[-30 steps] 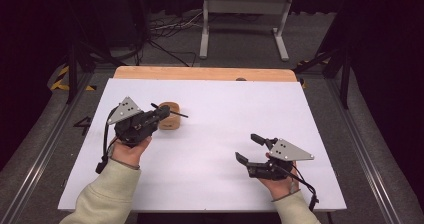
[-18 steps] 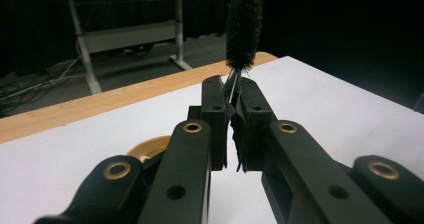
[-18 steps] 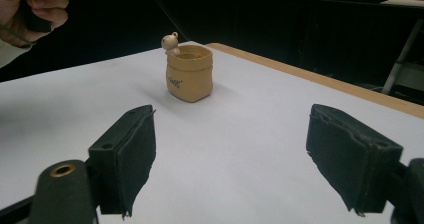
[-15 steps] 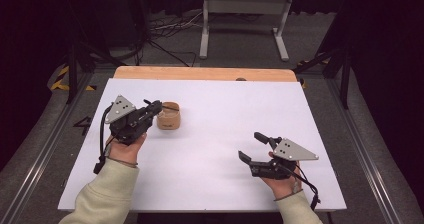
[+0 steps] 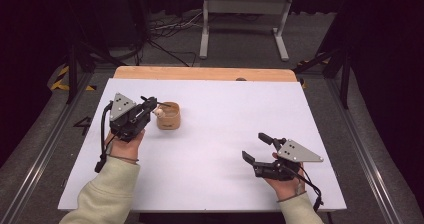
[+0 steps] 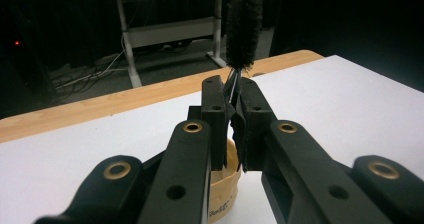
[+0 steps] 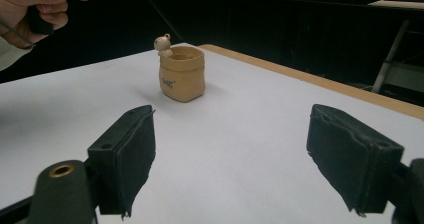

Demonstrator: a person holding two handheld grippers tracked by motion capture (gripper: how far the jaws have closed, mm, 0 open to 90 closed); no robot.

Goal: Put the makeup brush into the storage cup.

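Observation:
A tan sack-shaped pot [image 5: 168, 116] with a tiny bear figure [image 7: 162, 43] on its rim stands on the white table top [image 5: 225, 119], left of centre. My left gripper [image 5: 150, 104] hovers just left of the pot and is shut on the thin wire stem of a black bristle brush [image 6: 244, 26]. The brush sticks up past the jaws, and the pot [image 6: 225, 184] shows below them. My right gripper [image 5: 254, 146] rests low at the front right with its jaws wide open and nothing between them. It faces the pot [image 7: 182, 74] from a distance.
A strip of bare wood [image 5: 200, 74] runs along the table's far edge. Behind it on the dark floor are a metal desk frame [image 5: 240, 14] and cables. The hand holding the left gripper [image 7: 35, 4] shows in the right gripper view.
The left gripper has drawn back a little to the left, and the brush no longer reaches across the pot. The right gripper has drifted slightly right.

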